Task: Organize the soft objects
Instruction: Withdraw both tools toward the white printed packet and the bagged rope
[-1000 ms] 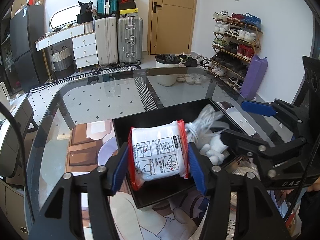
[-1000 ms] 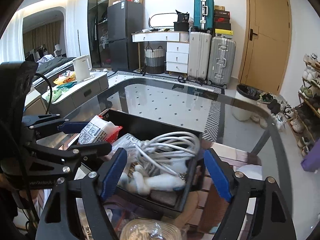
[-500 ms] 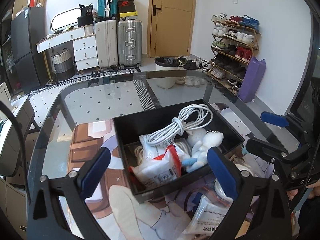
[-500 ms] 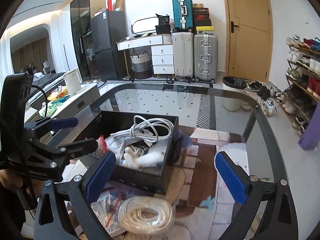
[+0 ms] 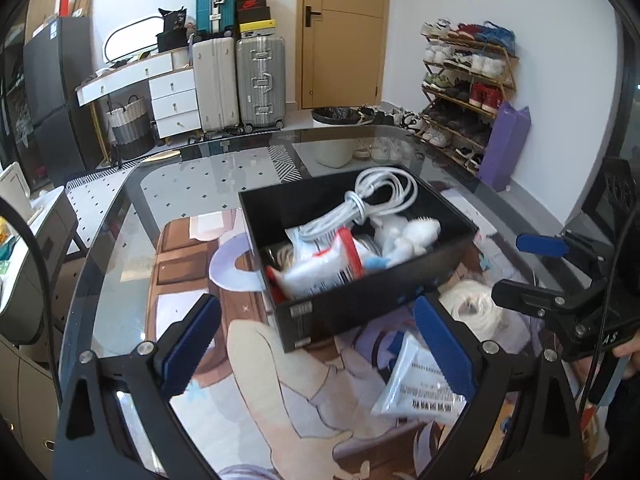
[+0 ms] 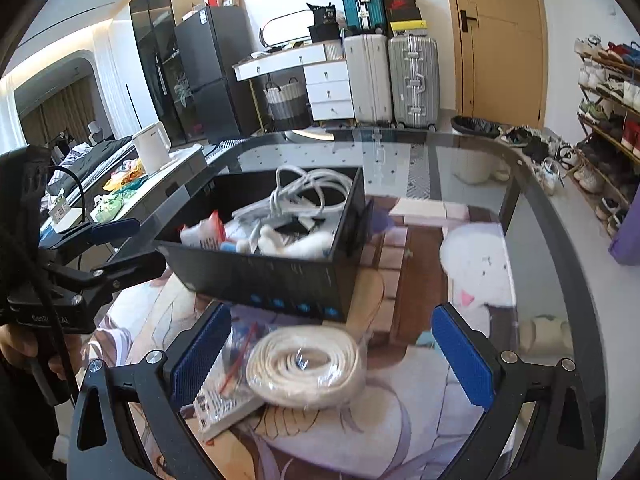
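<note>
A black box [image 5: 352,308] [image 6: 280,276] stands on the glass table. It holds a white cable bundle [image 5: 376,200] [image 6: 308,196], a red-edged white packet [image 5: 324,268] [image 6: 204,232] and a white plush toy [image 5: 408,236] [image 6: 288,244]. A bagged coil of cream cord [image 6: 308,364] [image 5: 476,312] and a flat white packet [image 5: 420,384] [image 6: 224,396] lie on the table in front of the box. My left gripper [image 5: 316,344] is open and empty, just short of the box. My right gripper [image 6: 332,360] is open and empty, with the coil between its jaws' line of sight.
The glass table [image 5: 120,216] lies over a printed mat [image 5: 256,380]. Suitcases [image 5: 240,80], a white dresser [image 5: 160,88] and a shoe rack [image 5: 464,80] stand beyond it. A side counter with a kettle [image 6: 152,152] is at the left.
My left gripper opened and let the red-edged packet drop into the box, then drew back. My right gripper also drew back from the box, bringing the coil into view.
</note>
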A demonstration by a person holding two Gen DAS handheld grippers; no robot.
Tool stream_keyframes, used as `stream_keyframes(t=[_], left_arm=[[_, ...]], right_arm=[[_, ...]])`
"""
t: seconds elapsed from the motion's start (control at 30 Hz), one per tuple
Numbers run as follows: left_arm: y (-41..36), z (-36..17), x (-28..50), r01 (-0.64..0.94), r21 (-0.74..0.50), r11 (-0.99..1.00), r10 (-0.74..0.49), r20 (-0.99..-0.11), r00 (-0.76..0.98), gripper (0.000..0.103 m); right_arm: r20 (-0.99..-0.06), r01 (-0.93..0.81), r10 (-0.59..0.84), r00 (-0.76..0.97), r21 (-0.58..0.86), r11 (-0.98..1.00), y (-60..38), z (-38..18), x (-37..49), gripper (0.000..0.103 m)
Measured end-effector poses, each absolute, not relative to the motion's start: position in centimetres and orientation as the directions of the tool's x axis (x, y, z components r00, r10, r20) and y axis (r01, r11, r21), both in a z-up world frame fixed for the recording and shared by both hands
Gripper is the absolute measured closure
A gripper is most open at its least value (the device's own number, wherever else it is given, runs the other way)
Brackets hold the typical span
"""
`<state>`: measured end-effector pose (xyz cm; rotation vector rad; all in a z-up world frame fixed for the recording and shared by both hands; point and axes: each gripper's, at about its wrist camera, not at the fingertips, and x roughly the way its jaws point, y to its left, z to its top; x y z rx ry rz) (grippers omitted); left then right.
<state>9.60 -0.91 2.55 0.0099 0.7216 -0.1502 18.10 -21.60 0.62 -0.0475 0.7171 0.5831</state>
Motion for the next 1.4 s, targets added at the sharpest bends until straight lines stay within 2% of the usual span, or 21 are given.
stream_keyframes(t=[0.53,0.87,1.2,1.4], left_arm=[[-0.6,0.5,7.9,0.169,-0.084,0.982,-0.179,-0.691,0.7,0.005],[-0.9,0.1,7.9,0.182,-0.092,0.979,-0.194,-0.698,0.69,0.005],[-0.8,-0.1,7.9,0.186,-0.099,0.978,-0.201,-0.704,0.682,0.005],[-0.8,-0.2,7.9,0.187,-0.099,0.977,-0.202,-0.707,0.678,0.005]], right_arm=[[-0.713,-0.594,0.507,0.485,0.157,0.789,-19.2,-2.2,16.6,0.001],[-0.763,-0.64,0.446,0.469,0.055,0.766,-17.8,-3.6,15.9,0.001],[-0.771,-0.674,0.425,0.474,-0.008,0.739,-17.3,-4.1,15.4,0.001],[-0.766,-0.62,0.41,0.496,0.019,0.785,-17.8,-4.1,16.2,0.001]])
